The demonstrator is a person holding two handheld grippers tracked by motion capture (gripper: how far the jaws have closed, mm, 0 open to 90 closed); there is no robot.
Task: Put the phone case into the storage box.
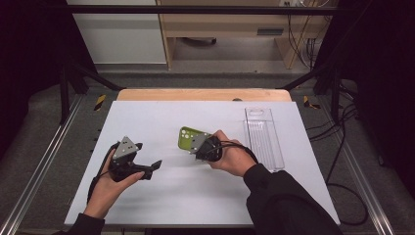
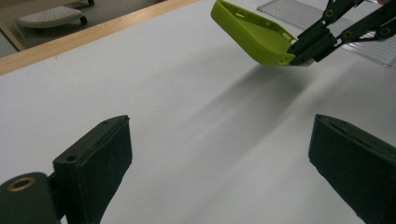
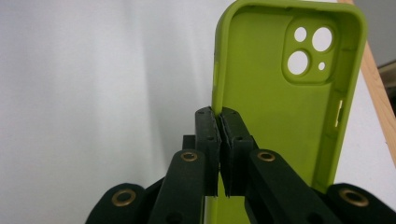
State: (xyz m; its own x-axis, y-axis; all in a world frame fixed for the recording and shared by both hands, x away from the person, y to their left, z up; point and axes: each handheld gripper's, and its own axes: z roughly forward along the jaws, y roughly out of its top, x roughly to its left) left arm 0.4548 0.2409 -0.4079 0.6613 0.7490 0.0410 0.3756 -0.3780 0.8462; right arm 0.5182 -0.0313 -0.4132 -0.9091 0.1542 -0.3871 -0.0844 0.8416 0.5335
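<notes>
Right claw (image 3: 219,140) pinches the green phone case (image 3: 280,116) aloft; left claw (image 2: 219,158) gapes empty; placement in the clear tray (image 1: 264,139) likely remains.

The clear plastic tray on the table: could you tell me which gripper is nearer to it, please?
Right. The right gripper, shut on the green phone case, is just left of the clear plastic tray; the open left gripper lies farther left.

Matt green plastic phone case (image 3: 280,116) (smooth), clear glossy plastic tray (image 1: 265,137), wooden table edge (image 1: 203,95)
</notes>
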